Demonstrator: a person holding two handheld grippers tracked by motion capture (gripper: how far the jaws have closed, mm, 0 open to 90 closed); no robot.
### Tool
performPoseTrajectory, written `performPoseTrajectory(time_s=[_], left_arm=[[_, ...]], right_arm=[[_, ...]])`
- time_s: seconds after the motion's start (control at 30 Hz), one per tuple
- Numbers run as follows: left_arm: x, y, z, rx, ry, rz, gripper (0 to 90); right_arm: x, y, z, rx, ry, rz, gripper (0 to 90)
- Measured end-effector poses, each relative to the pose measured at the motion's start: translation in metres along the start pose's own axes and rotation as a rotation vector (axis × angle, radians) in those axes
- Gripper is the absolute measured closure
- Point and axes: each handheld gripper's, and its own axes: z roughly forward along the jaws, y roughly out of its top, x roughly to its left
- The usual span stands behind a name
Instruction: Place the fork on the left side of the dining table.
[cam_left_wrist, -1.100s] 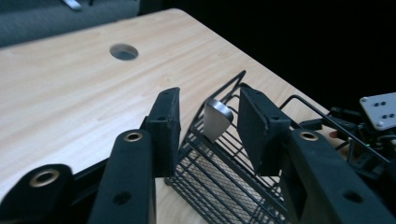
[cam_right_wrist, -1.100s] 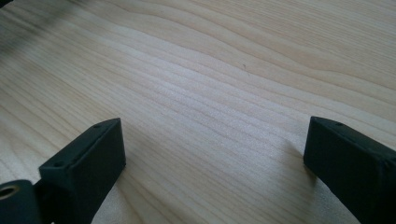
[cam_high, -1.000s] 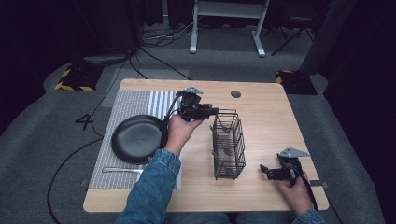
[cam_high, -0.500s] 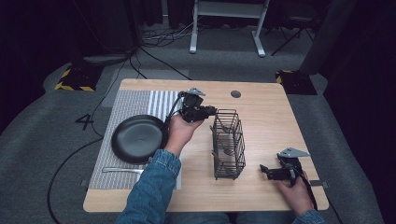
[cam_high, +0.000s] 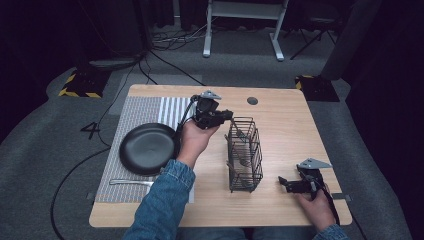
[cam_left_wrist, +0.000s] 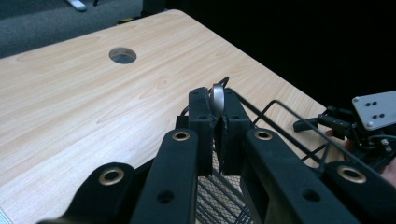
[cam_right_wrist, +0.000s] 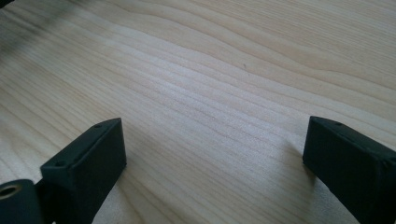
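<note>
While the left gripper (cam_high: 226, 116) hovers at the far rim of the black wire basket (cam_high: 245, 155) in the high view, the right gripper (cam_high: 284, 184) rests low on the wooden table (cam_high: 285, 125) near the front right corner, well apart from the basket; a black pan (cam_high: 147, 148) lies on a striped mat (cam_high: 145, 110) to the left. Seen from the left gripper view, the jaws have just been closing and now pinch the thin metal end of a utensil (cam_left_wrist: 216, 96) above the basket's rim (cam_left_wrist: 280, 105). Looking along the right gripper view, the jaws stand wide apart over bare wood with nothing between them.
</note>
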Motion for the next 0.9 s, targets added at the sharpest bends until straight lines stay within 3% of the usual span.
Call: performPoseTrajectory(time_s=[0.2,0.9], left_arm=[[-0.003,0.01,-0.012,-0.006,0.008,-0.019,86.3],[-0.021,0.036,-0.059,-0.08,0.018,0.023,86.3]], right_arm=[[0.0,0.0,0.0,0.0,0.0,0.0,5.9],[0.0,0.0,0.0,0.0,0.0,0.0,5.9]])
